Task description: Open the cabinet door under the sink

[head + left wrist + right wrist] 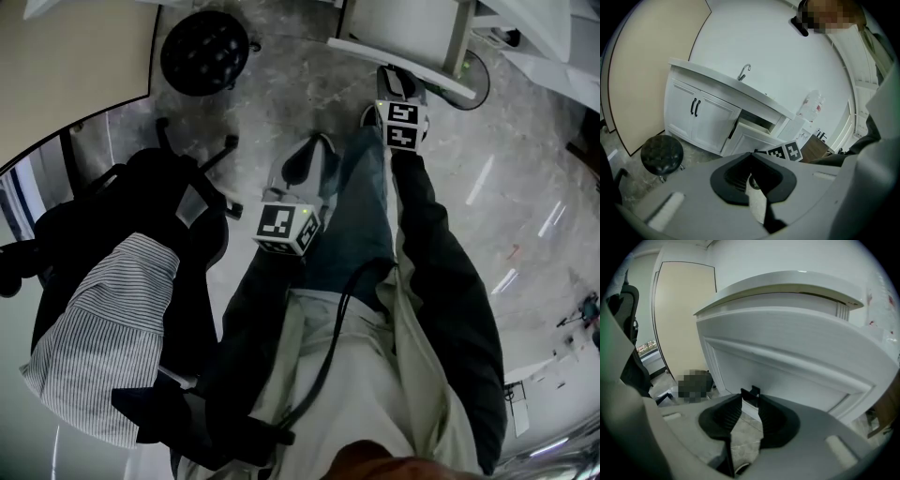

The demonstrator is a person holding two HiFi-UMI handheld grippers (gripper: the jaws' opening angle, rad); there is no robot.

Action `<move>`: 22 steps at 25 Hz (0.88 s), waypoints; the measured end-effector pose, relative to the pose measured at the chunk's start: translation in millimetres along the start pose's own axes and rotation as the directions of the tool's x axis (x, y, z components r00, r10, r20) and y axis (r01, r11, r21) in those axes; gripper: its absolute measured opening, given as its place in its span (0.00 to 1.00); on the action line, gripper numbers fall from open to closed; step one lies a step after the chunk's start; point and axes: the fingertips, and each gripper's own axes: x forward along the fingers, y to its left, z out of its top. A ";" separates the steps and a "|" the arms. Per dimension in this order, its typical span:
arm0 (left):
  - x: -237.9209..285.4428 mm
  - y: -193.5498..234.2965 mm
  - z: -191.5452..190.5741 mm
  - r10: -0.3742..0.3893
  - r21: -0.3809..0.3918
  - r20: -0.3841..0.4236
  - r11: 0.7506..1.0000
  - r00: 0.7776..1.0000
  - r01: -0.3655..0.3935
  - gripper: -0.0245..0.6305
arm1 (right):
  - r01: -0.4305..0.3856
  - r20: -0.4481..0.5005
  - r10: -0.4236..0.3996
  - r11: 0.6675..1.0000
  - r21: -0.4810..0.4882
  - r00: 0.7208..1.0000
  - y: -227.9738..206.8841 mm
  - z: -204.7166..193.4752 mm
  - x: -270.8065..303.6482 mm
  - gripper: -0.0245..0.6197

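White cabinet door, below and right of the faucet, stands ajar. Right gripper: jaws apart, empty, black handle just beyond them. Left gripper: jaws together, empty. Likely hazard: an off-centre closure would slip off the handle and knock the door shut.

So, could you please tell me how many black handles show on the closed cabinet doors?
2: a left handle and a right handle, side by side where the closed pair of doors meets, under the counter. Others may be hidden.
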 end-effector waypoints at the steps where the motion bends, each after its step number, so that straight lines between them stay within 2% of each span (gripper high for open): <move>1: -2.7 0.3 -2.3 -0.002 -0.004 -0.005 1.000 1.000 0.002 0.05 | 0.000 -0.006 0.000 1.000 0.001 1.000 1.7 -1.3 -1.5 0.21; 11: -5.9 -12.2 -32.8 -0.051 0.002 -0.080 0.999 0.995 0.051 0.05 | 0.025 0.010 -0.025 1.000 0.005 1.000 1.5 -3.1 -8.2 0.19; 15: -3.7 -20.1 -32.9 -0.069 0.029 -0.089 0.997 0.994 0.072 0.05 | 0.021 -0.010 -0.021 1.000 -0.009 1.000 3.0 -22.2 -19.3 0.07; 17: -3.4 -25.8 -28.7 -0.081 0.049 -0.084 0.995 0.993 0.086 0.05 | 0.018 0.023 -0.018 1.000 -0.017 1.000 6.5 -29.1 -36.4 0.07; 22: -14.1 -45.9 -10.0 -0.085 0.096 -0.045 0.991 0.995 0.089 0.05 | -0.019 0.127 0.013 0.999 0.044 0.992 11.3 -22.1 -108.9 0.07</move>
